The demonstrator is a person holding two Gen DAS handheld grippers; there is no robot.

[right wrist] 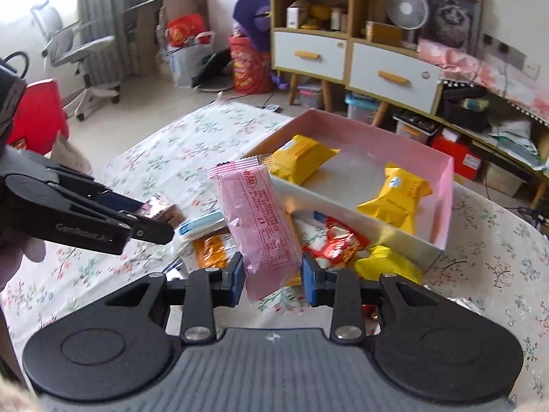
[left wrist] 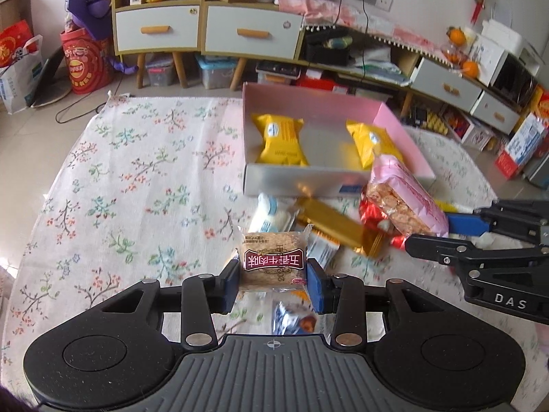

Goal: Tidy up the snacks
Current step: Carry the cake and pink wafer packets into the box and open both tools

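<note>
My left gripper [left wrist: 273,276] is shut on a square brown biscuit pack [left wrist: 272,261] with a dark red label, held just above the cloth. My right gripper [right wrist: 273,276] is shut on a long pink snack packet [right wrist: 259,219], which stands tilted above the pile; the same pink packet [left wrist: 405,195] shows at the right of the left wrist view. An open pink box [left wrist: 329,116] holds two yellow packs [left wrist: 279,139] [left wrist: 372,142]. A loose pile lies in front of it: a gold bar [left wrist: 334,228], a red wrapper [right wrist: 338,243] and white-blue packs [left wrist: 269,213].
A floral cloth [left wrist: 137,178] covers the table. Behind stand cabinets with white drawers [left wrist: 254,32], storage bins, a red bucket [left wrist: 87,65] and a fan [right wrist: 406,10]. An office chair [right wrist: 75,48] sits far left in the right wrist view.
</note>
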